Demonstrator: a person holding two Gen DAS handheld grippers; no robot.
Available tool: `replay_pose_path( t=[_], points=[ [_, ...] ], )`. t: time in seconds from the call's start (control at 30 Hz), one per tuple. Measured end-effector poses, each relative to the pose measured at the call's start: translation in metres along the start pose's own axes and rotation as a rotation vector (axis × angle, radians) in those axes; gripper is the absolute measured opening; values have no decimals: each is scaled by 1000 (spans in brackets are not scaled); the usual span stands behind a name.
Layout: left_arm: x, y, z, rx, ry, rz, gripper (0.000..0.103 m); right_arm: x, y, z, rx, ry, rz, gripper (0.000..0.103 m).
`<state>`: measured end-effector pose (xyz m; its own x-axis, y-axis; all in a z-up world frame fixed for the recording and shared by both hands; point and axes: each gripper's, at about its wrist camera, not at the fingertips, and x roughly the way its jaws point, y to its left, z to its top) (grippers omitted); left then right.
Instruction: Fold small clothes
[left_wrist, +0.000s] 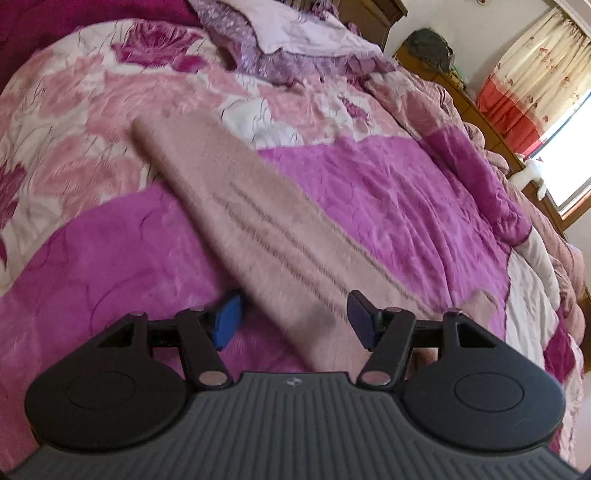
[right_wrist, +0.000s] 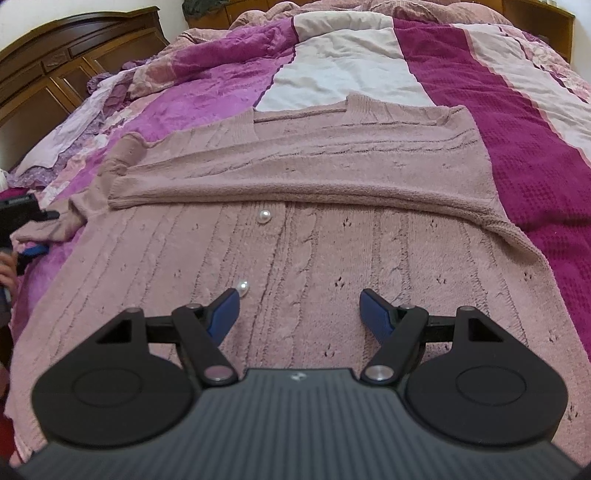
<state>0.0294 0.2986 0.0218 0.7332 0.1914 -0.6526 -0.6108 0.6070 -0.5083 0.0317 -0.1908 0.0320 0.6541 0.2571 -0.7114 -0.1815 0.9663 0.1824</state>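
Both claws stand wide open, gripping nothing. Right gripper (right_wrist: 299, 314) hovers over the body of a dusty-pink cable-knit cardigan (right_wrist: 314, 251) spread flat on the bed's purple patchwork quilt (right_wrist: 498, 122); its blue fingertips (right_wrist: 225, 308) sit just beside the nearer pearl button (right_wrist: 242, 286), with one sleeve (right_wrist: 295, 190) folded across the chest ahead. Left gripper (left_wrist: 293, 317) straddles the other sleeve (left_wrist: 258, 221), which runs away diagonally between its pads over the quilt.

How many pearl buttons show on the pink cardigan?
2: one pearl button just below the folded-over sleeve, another beside the right claw. Others may be hidden.
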Motion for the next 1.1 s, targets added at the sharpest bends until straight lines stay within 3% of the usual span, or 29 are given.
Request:
replay_pose_path(
  t=[0.23, 0.3, 0.37, 0.47, 0.7, 0.73, 0.77, 0.87, 1.1],
  points=[
    [22, -16, 12, 68, -16, -10, 67, 2, 1, 1, 12, -5, -4, 73],
    [25, -22, 13, 102, -22, 14, 61, 0, -1, 1, 30, -24, -1, 73],
    [29, -30, 12, 177, -20, 80, 41, -1, -4, 2, 48, -33, 2, 73],
    [27, -33, 10, 239, -33, 87, 28, 0, -6, 3, 55, -32, 0, 73],
    [35, -30, 14, 185, -17, 58, 28, 3, -3, 0, 45, -22, -2, 73],
    [35, -30, 15, 182, -20, 52, 27, 3, -3, 0, 45, -22, -2, 73],
    [34, -30, 17, 181, -25, 45, 19, 2, -3, 1, 46, -23, -1, 73],
    [17, -35, 20, 205, -113, 35, 14, 0, -5, 1, 49, -29, -3, 73],
    [-40, -48, 44, 254, -333, 89, 14, -1, -7, 1, 60, -36, 0, 73]
  ],
)
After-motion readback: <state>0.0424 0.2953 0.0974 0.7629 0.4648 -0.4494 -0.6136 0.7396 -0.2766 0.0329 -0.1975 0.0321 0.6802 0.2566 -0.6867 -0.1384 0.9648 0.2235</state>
